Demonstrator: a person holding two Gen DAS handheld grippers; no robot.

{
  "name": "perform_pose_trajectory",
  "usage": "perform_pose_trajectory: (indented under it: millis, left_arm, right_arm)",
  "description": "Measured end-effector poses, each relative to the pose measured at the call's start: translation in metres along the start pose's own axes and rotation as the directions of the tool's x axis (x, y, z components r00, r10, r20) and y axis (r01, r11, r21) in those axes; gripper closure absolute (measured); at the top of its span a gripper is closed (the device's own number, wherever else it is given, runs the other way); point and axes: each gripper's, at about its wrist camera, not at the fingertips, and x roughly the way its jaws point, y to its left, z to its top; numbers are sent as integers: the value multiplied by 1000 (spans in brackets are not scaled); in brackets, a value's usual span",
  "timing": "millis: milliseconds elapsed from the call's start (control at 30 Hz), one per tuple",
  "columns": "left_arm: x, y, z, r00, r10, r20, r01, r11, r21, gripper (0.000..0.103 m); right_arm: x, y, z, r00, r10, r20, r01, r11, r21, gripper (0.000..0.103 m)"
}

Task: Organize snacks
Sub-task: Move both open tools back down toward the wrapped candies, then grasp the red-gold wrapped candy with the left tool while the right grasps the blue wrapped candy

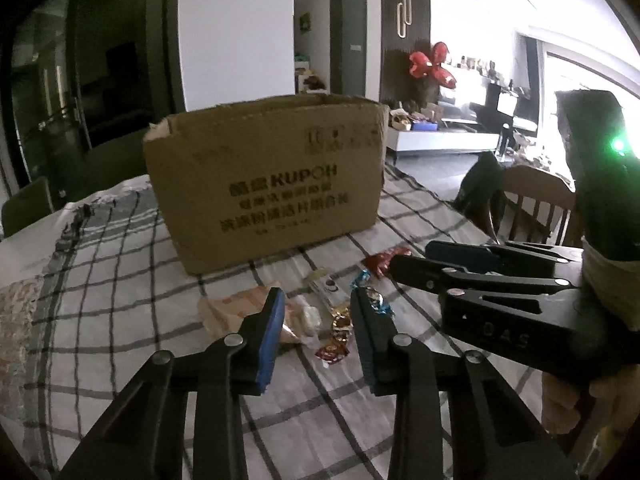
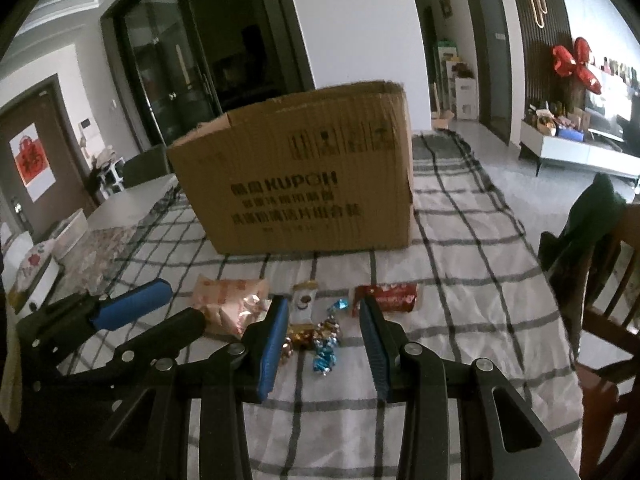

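Observation:
An open brown cardboard box (image 1: 266,184) (image 2: 300,176) stands on the checked tablecloth (image 1: 120,280) (image 2: 460,280). In front of it lie snacks: a pink packet (image 1: 236,308) (image 2: 230,300), a red packet (image 1: 380,262) (image 2: 386,298), a white-brown sachet (image 2: 303,302) and several gold and blue wrapped candies (image 1: 340,326) (image 2: 320,344). My left gripper (image 1: 316,300) is open and empty, above the candies. My right gripper (image 2: 324,308) is open and empty, also above the candies. Each gripper shows in the other's view: the right one (image 1: 412,256), the left one (image 2: 176,300).
A wooden chair (image 1: 532,204) (image 2: 608,320) with a dark garment stands at the table's right side. A white tissue box (image 2: 28,276) and a white tray (image 2: 72,228) sit at the left. A TV cabinet (image 2: 580,152) stands behind.

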Motion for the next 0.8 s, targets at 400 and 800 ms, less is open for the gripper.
perform_pose_trajectory:
  millis: [400,800]
  left_arm:
    - [30,-7,-11,993,-71,-94,73,997,17,78]
    - [53,-2,-18,982,-108,-155,107,994,-15,81]
  right_arm:
    - [29,-8,-10,997,23,-75,-22,1000,10,65]
    - [41,-7,-14,993,40,-107,-40,999,-2,72]
